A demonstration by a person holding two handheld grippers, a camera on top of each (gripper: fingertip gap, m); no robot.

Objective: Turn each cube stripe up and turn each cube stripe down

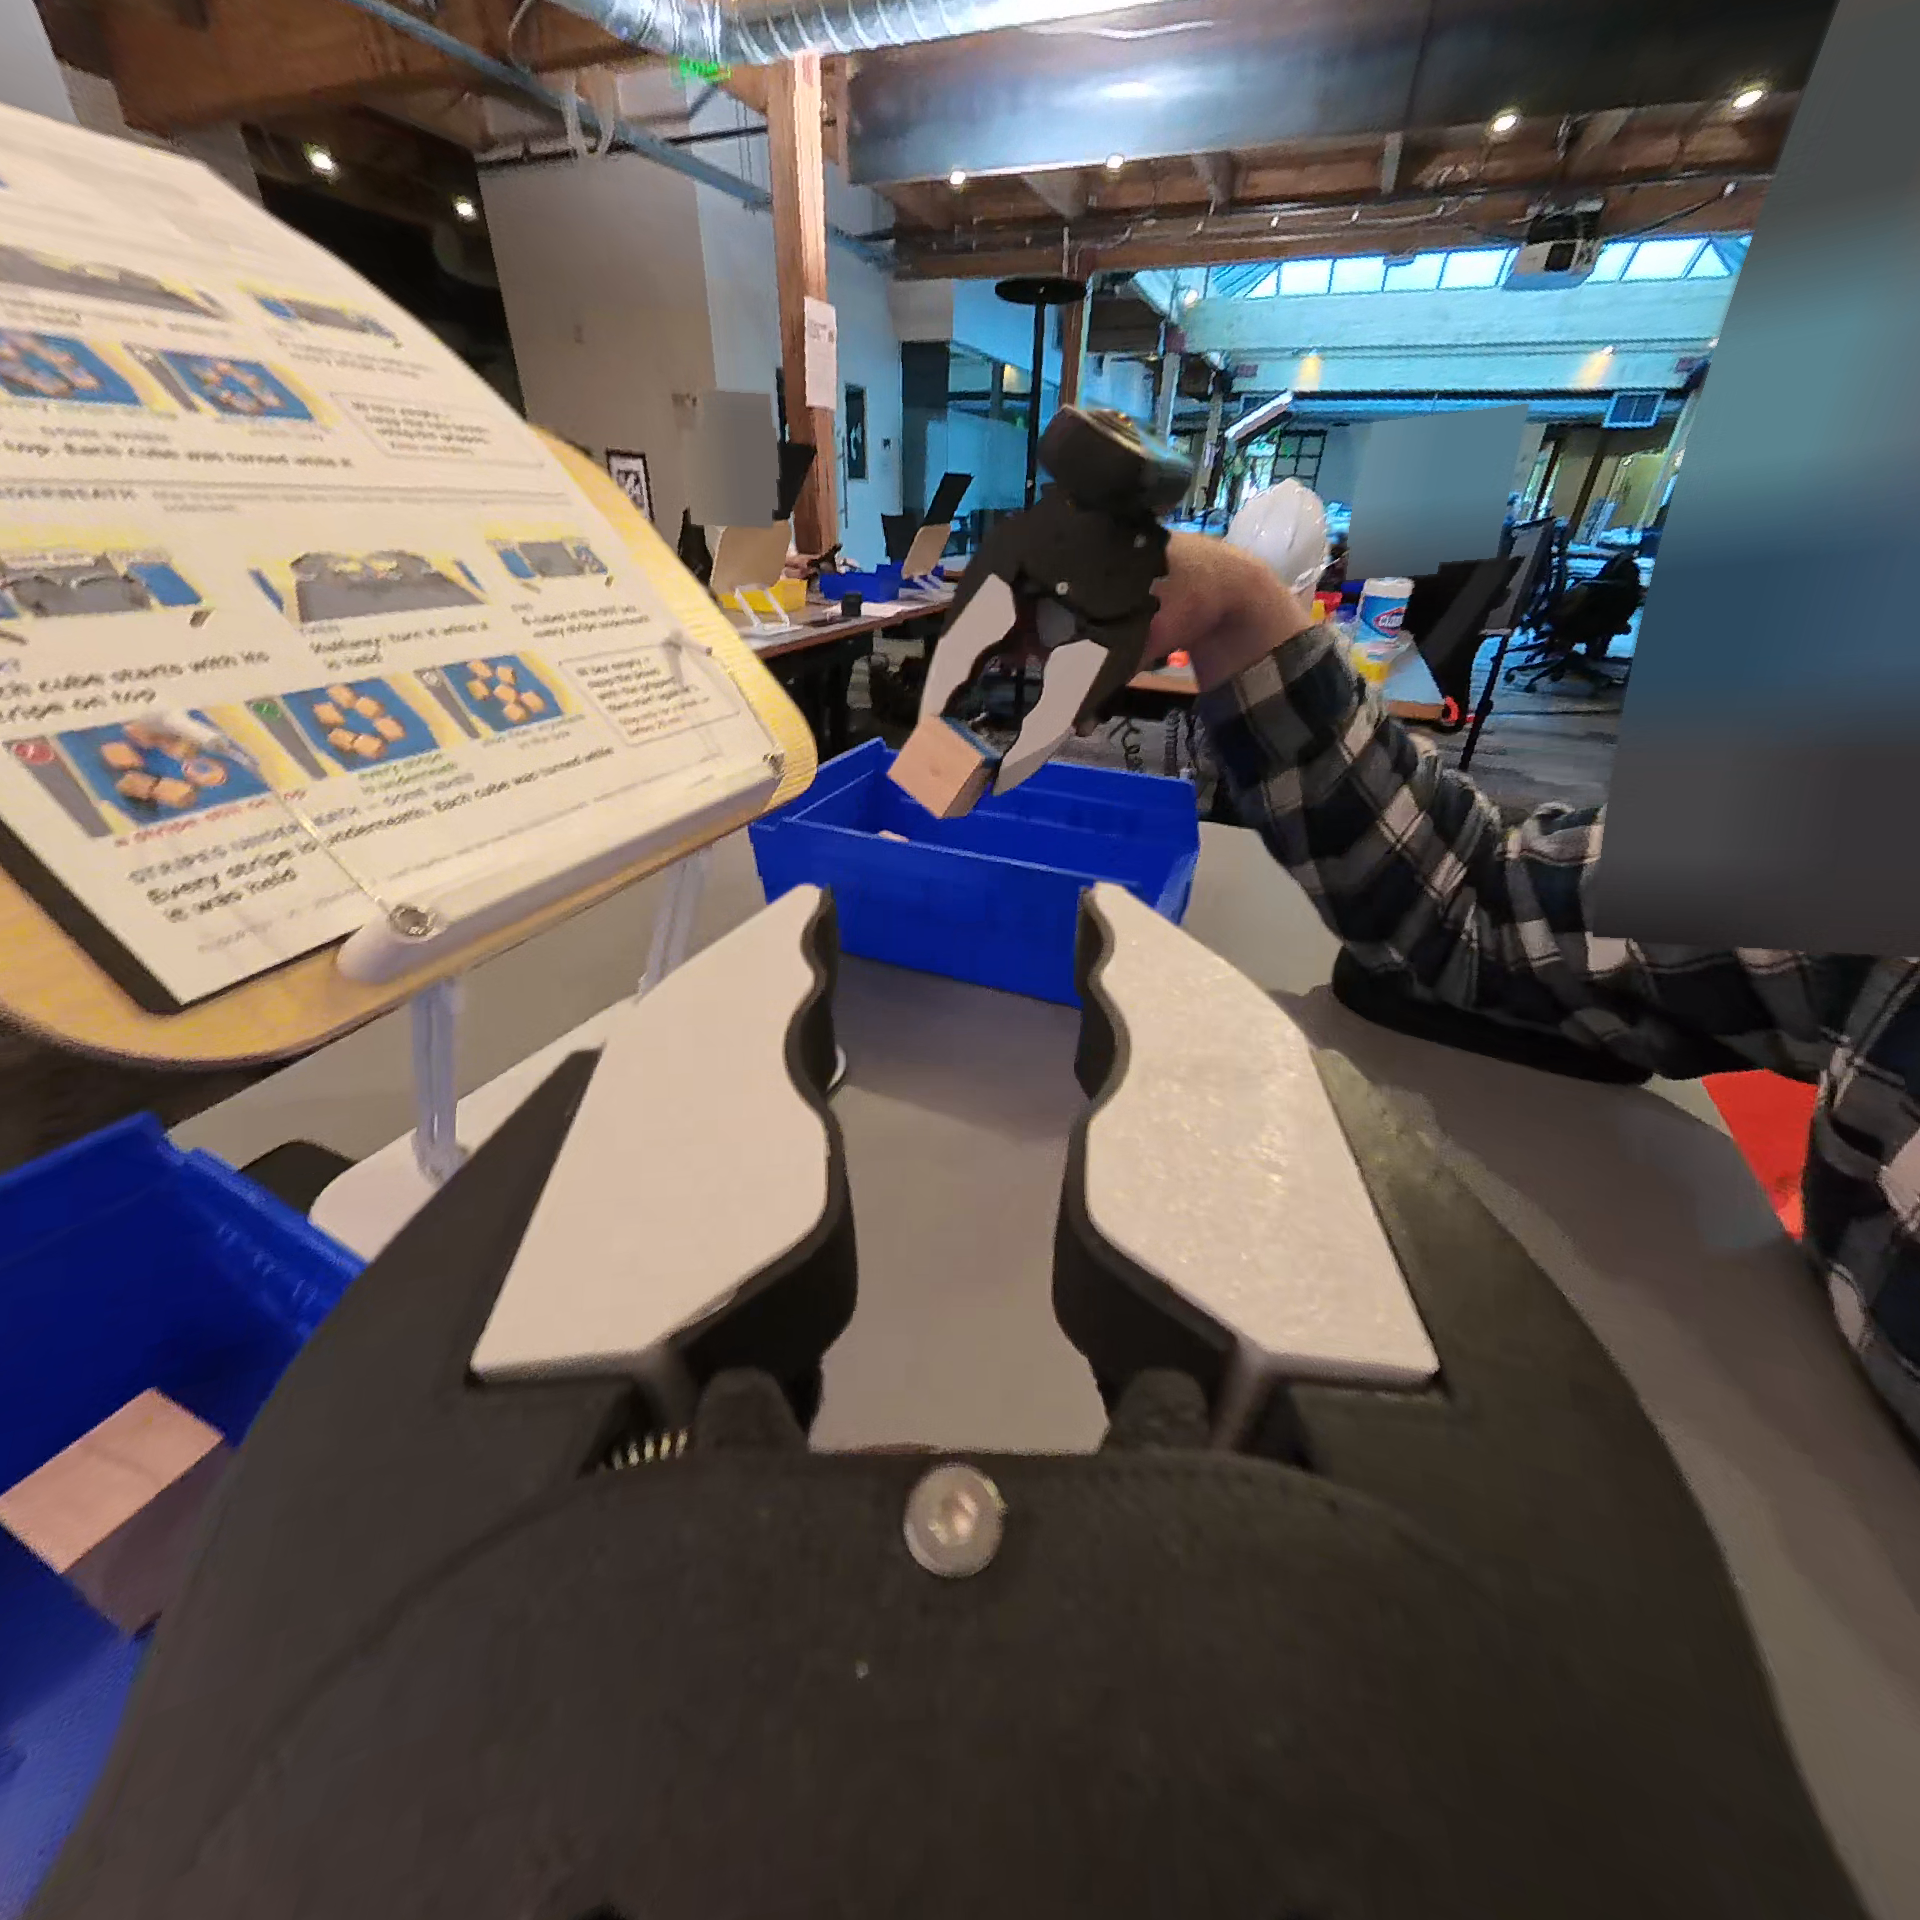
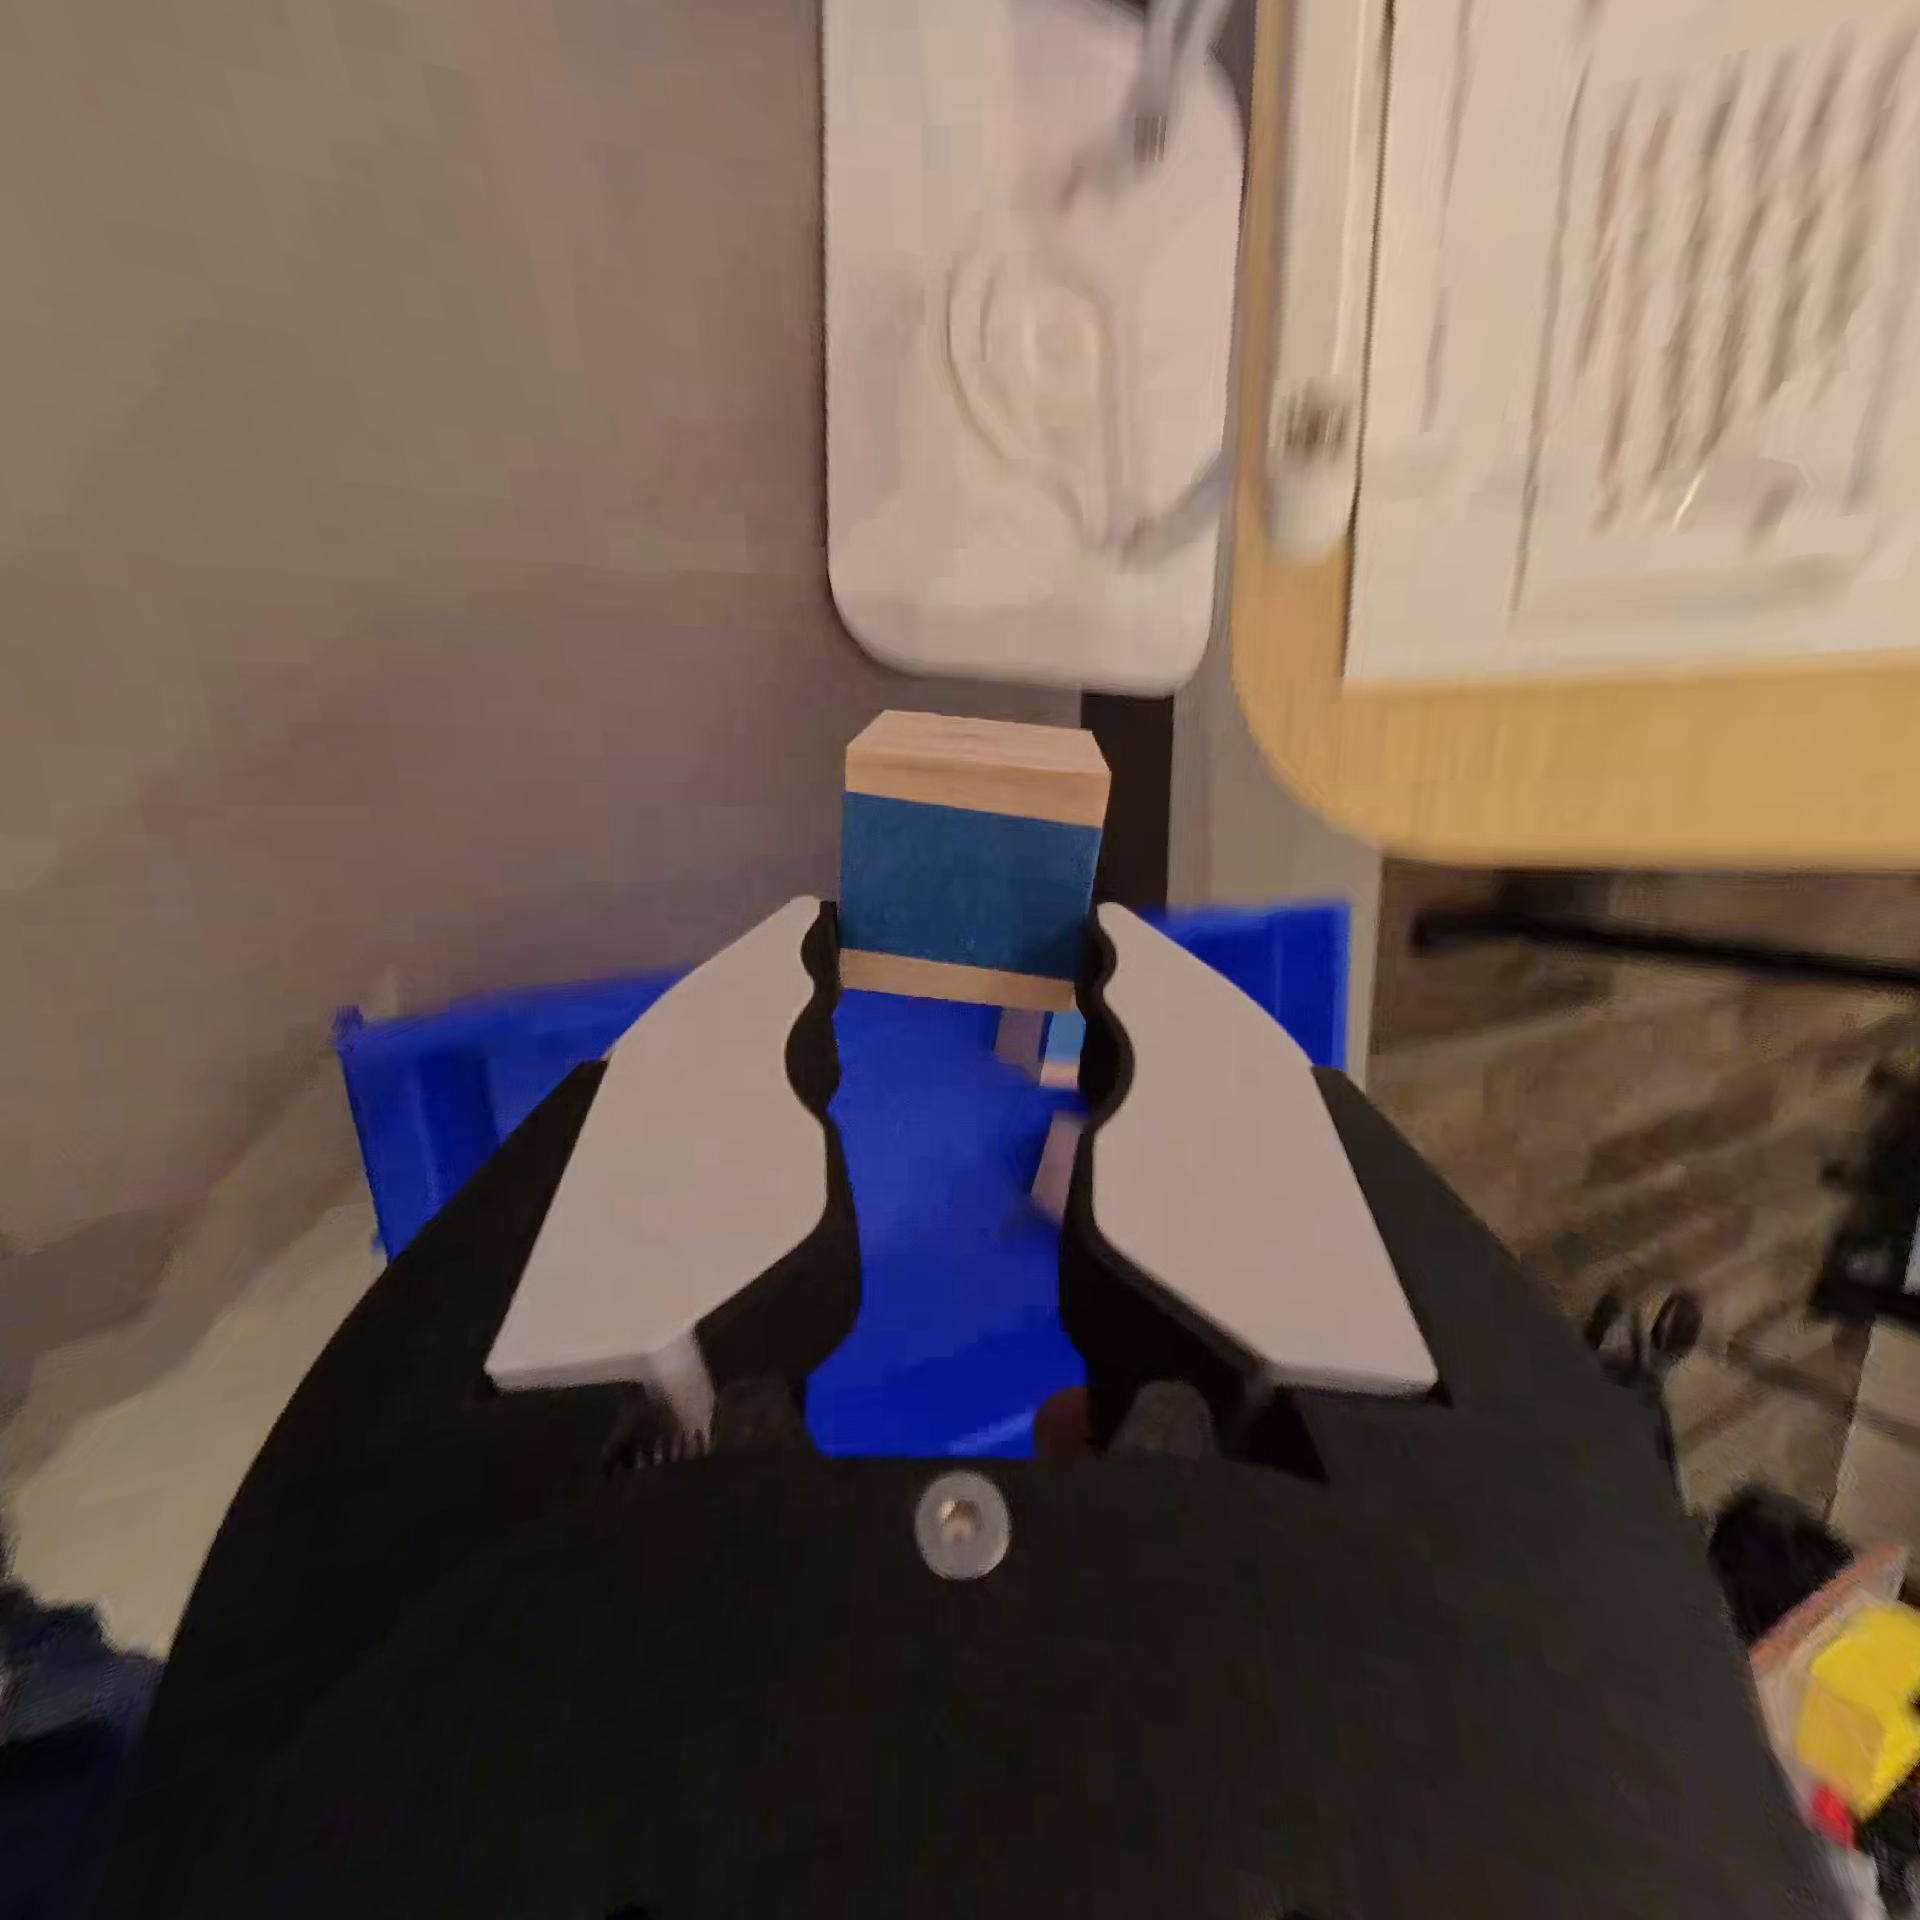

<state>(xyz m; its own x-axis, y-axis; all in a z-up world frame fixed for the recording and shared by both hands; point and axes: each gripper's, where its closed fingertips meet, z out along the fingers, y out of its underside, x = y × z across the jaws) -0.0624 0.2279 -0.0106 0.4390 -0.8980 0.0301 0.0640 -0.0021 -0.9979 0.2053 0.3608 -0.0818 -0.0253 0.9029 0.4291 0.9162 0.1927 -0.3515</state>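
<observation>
**A:** Where does your right claw (image 2: 961, 961) stand, and what does it hold?

**B:** Your right claw grips a wooden cube (image 2: 971, 862) at its fingertips; both pads press the cube's sides. The blue stripe (image 2: 968, 883) faces the wrist camera. From the left wrist view, the cube (image 1: 940, 771) hangs tilted above the far blue bin (image 1: 977, 883) on the grey worktop (image 1: 1351, 935).

**A:** And your left claw (image 1: 956, 935)?

**B:** Your left claw stands open over the worktop, nothing between its fingers. A second blue bin (image 1: 135, 1278) lies at its left, with a cube (image 1: 94, 1496) inside. An instruction sheet on a stand (image 1: 312, 582) leans just beside the far bin.
</observation>
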